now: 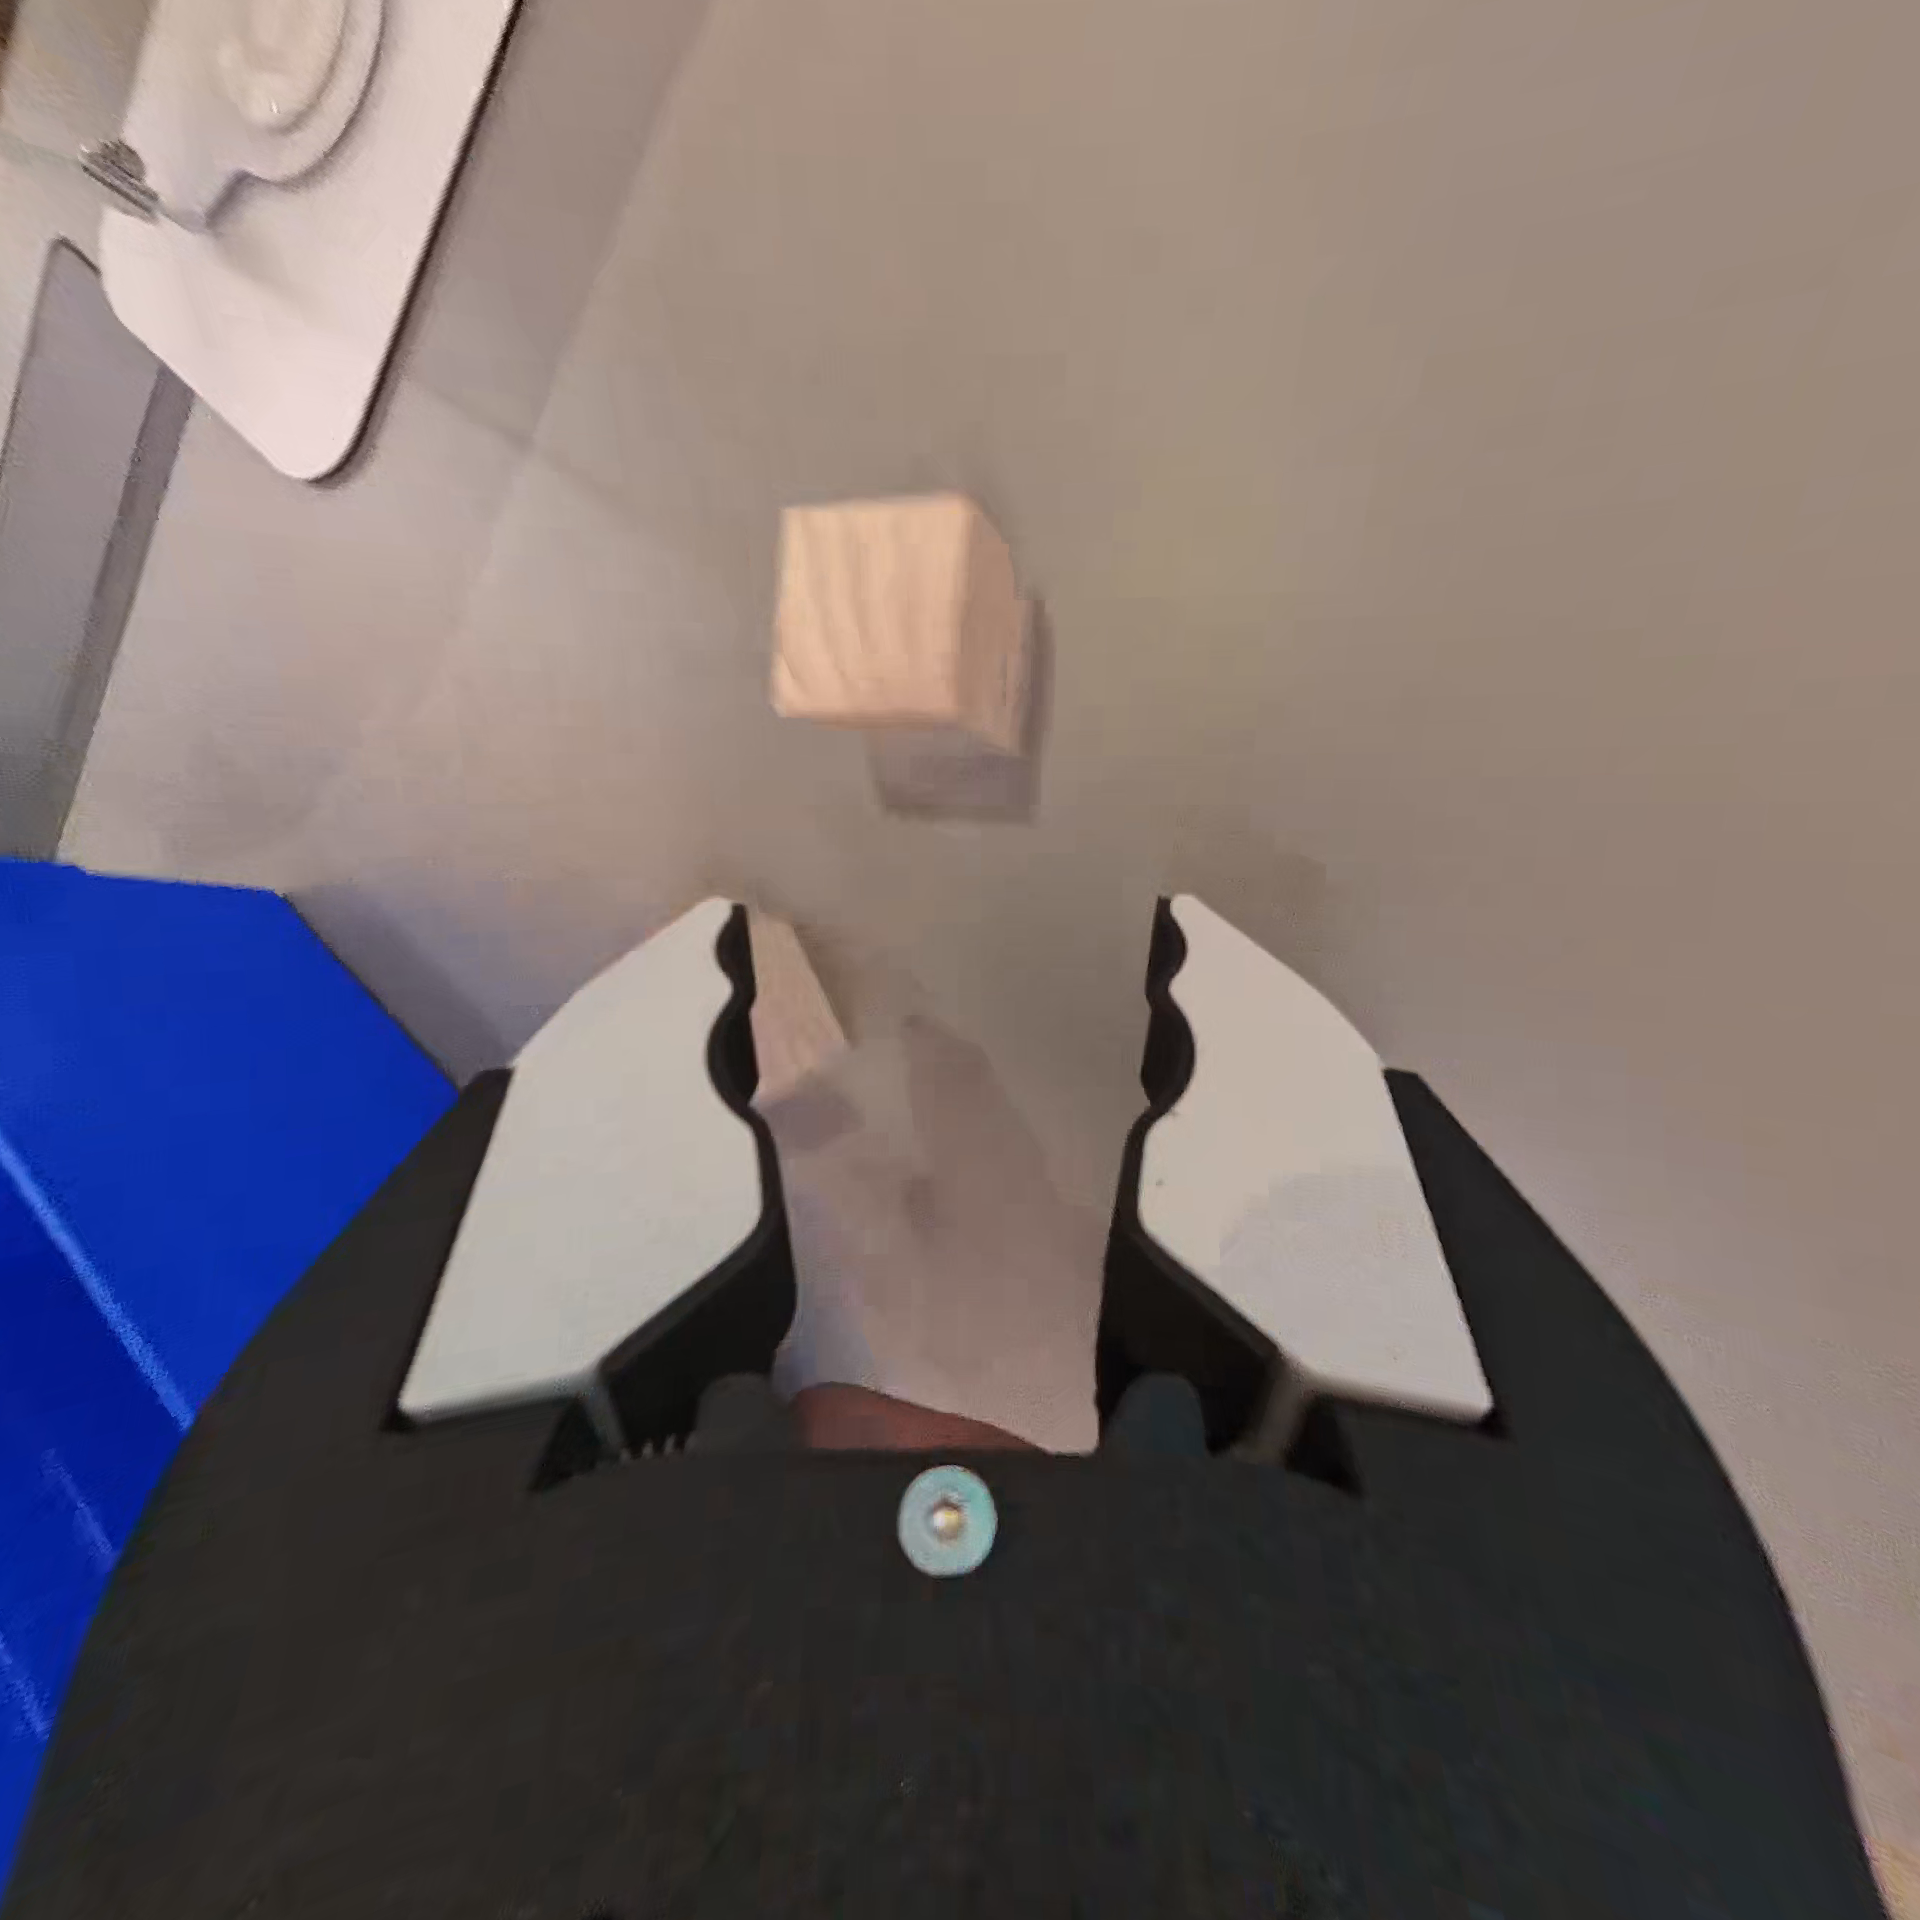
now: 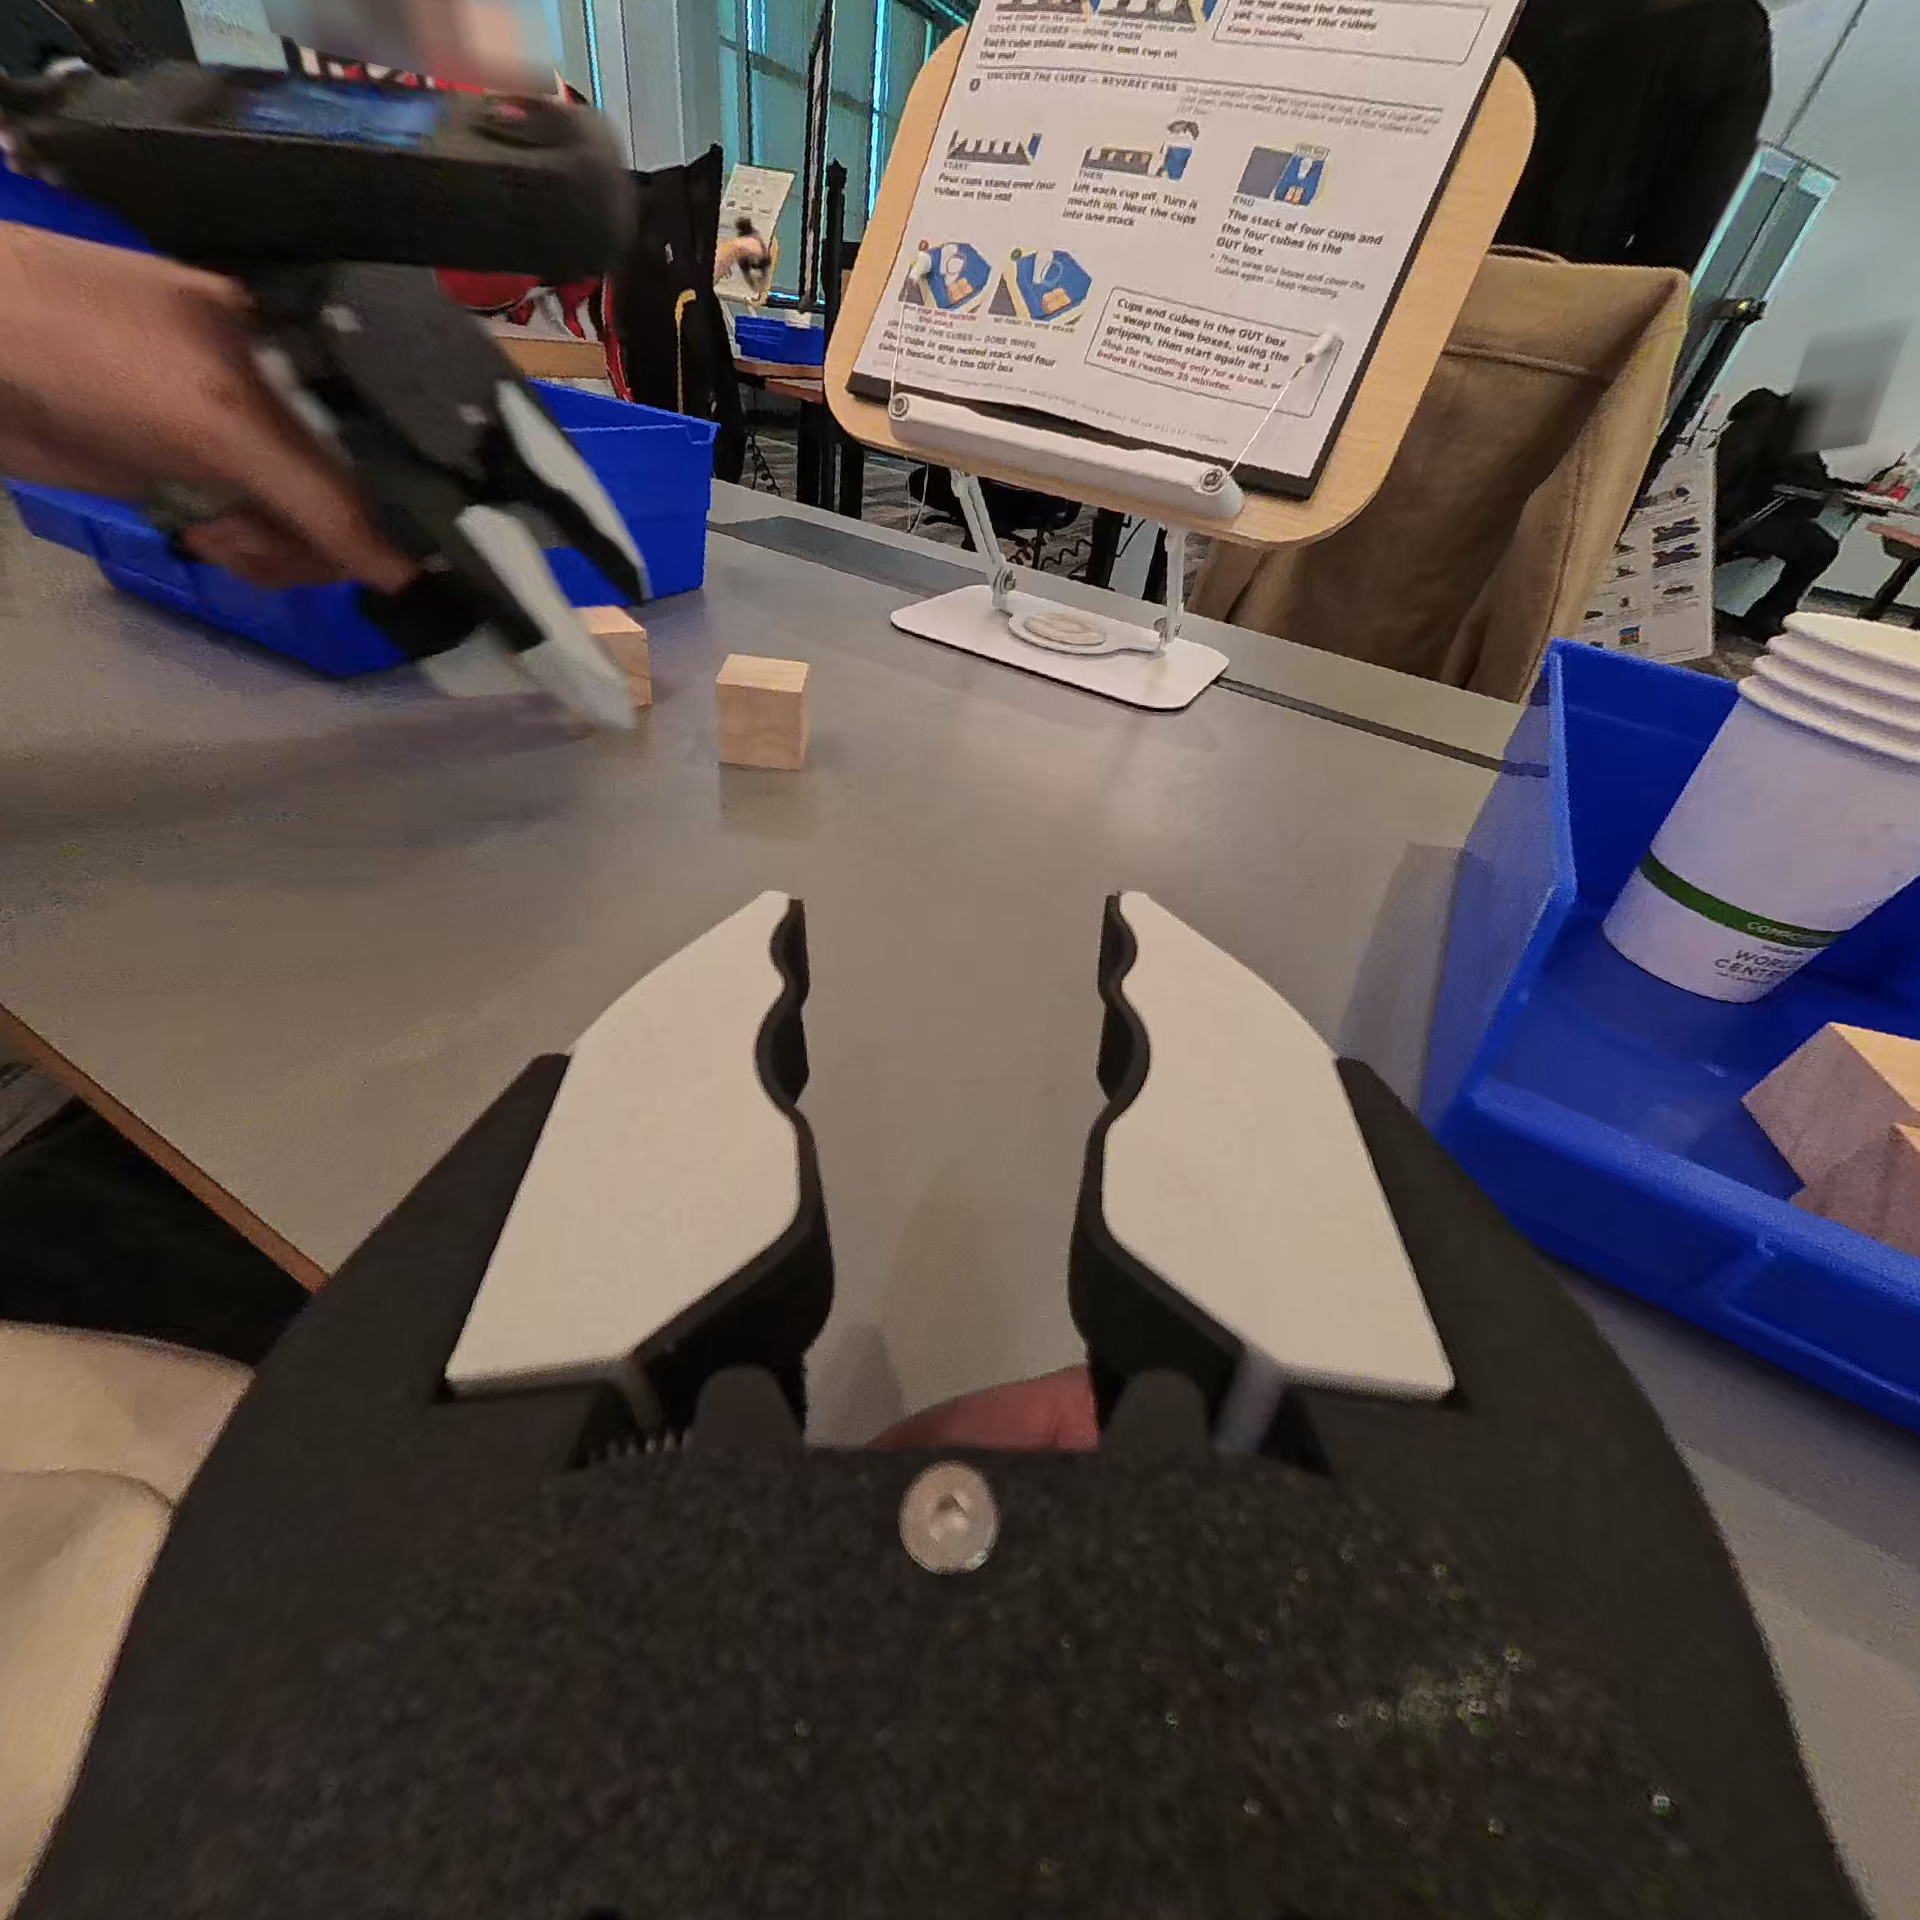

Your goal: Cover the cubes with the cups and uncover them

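Note:
My left gripper (image 1: 948,914) is open and points down at the grey table (image 1: 1455,520). One wooden cube (image 1: 795,1029) sits on the table just inside its left finger, with the jaws wide apart. A second wooden cube (image 1: 894,613) stands farther ahead. The right wrist view shows the left gripper (image 2: 632,655) over the first cube (image 2: 621,639), with the second cube (image 2: 762,712) to its right. My right gripper (image 2: 951,914) is open and empty above the table. A stack of white paper cups (image 2: 1787,810) and more cubes (image 2: 1849,1122) sit in a blue bin (image 2: 1558,1174) at the right.
Another blue bin (image 2: 644,478) stands at the left behind the left gripper; it also shows in the left wrist view (image 1: 156,1143). An instruction sheet on a wooden stand (image 2: 1174,260) with a white base (image 2: 1060,644) stands at the table's back. People and chairs are beyond.

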